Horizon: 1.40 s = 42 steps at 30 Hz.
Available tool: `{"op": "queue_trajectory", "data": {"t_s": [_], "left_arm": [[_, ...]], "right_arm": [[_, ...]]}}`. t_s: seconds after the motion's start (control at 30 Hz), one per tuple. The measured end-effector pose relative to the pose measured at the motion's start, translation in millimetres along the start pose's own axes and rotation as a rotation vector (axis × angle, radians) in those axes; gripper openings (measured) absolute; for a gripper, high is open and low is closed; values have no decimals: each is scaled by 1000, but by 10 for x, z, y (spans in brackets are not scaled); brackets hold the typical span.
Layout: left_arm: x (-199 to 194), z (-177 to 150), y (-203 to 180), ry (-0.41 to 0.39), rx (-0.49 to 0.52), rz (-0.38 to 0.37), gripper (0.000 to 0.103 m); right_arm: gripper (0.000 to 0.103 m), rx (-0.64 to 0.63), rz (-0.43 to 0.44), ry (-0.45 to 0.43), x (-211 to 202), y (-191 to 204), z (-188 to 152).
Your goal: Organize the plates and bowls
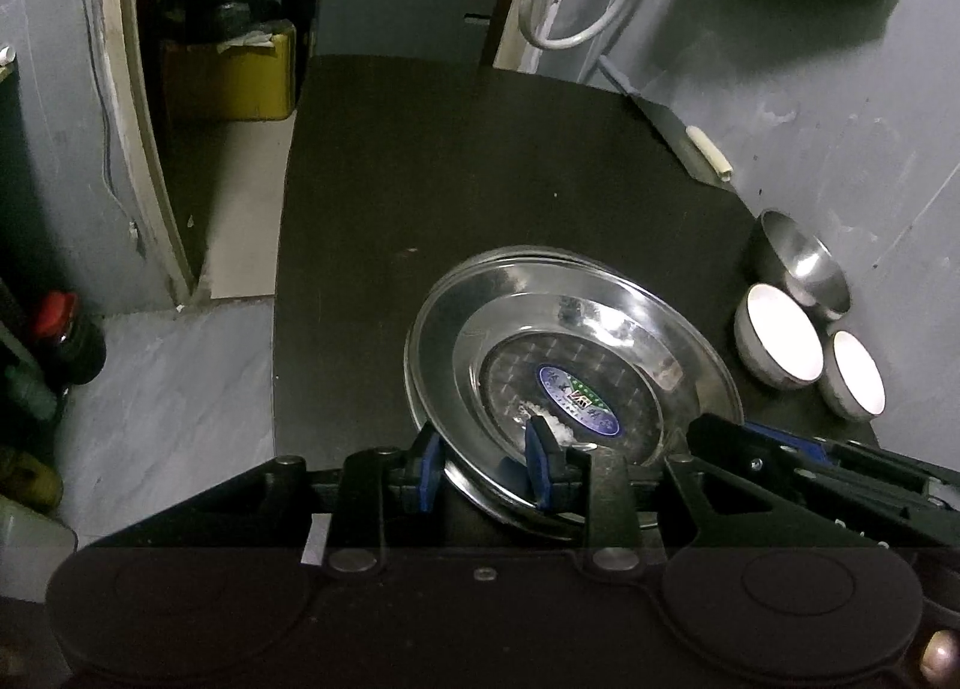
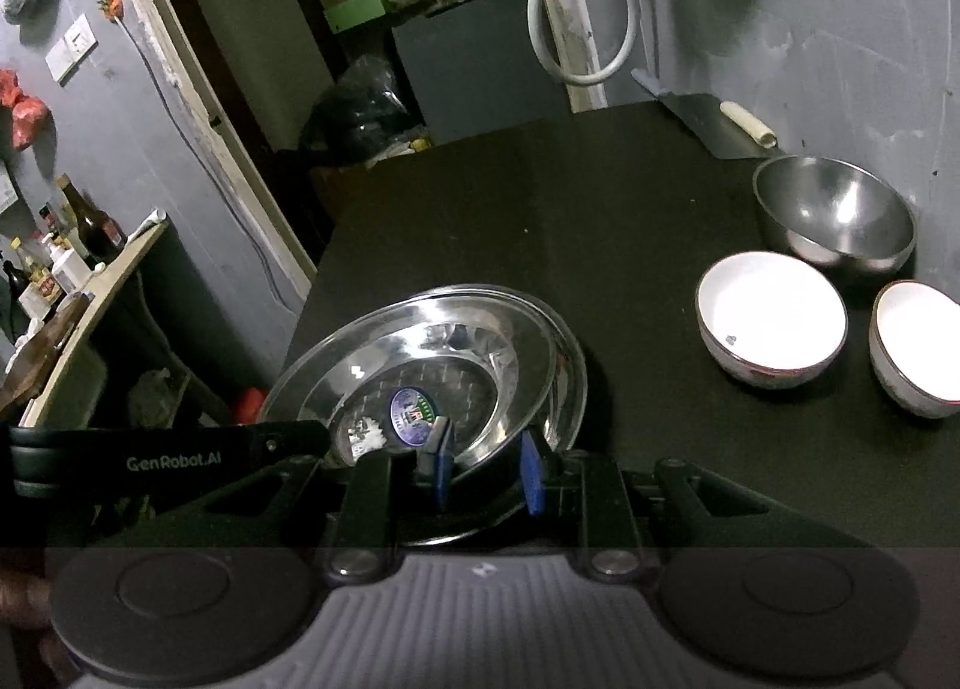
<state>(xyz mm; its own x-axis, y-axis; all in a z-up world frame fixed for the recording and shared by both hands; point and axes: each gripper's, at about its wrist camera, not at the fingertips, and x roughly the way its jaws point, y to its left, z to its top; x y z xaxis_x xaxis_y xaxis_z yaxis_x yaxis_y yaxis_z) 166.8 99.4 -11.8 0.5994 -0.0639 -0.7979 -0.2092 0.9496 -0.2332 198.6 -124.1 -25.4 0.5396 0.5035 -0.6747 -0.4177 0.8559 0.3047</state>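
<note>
I have both claws, left gripper [image 1: 486,464] and right gripper [image 2: 486,470], clenched on the round steel plate [image 1: 576,329] rim, black table [image 1: 480,161] bare behind it, two white bowls [image 2: 771,317] to its right

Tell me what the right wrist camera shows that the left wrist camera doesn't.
Only the right wrist view shows a side shelf with bottles, a wall switch and red bags. Only the left wrist view shows a yellow box through the doorway and a red-capped bottle on the floor. Both show the steel plates, each tool gripping the rim, the steel bowl, two white bowls and the dark table.
</note>
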Motion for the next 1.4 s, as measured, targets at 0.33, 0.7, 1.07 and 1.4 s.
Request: {"op": "queue_trajectory", "data": {"t_s": [0.33,0.7,1.07,1.4], "left_arm": [[58,-13,-51,-3,24,29,33],[94,-34,-147,-10,68,76,37],[24,-34,-108,-29,44,68,52],[-253,-27,5,-116,-40,65,86]], "right_arm": [[27,22,12,32,83,-40,-2],[28,18,-2,34,128,-73,-5],[46,-4,-23,42,158,-45,-20],[91,5,-14,17,129,-41,-26]]}}
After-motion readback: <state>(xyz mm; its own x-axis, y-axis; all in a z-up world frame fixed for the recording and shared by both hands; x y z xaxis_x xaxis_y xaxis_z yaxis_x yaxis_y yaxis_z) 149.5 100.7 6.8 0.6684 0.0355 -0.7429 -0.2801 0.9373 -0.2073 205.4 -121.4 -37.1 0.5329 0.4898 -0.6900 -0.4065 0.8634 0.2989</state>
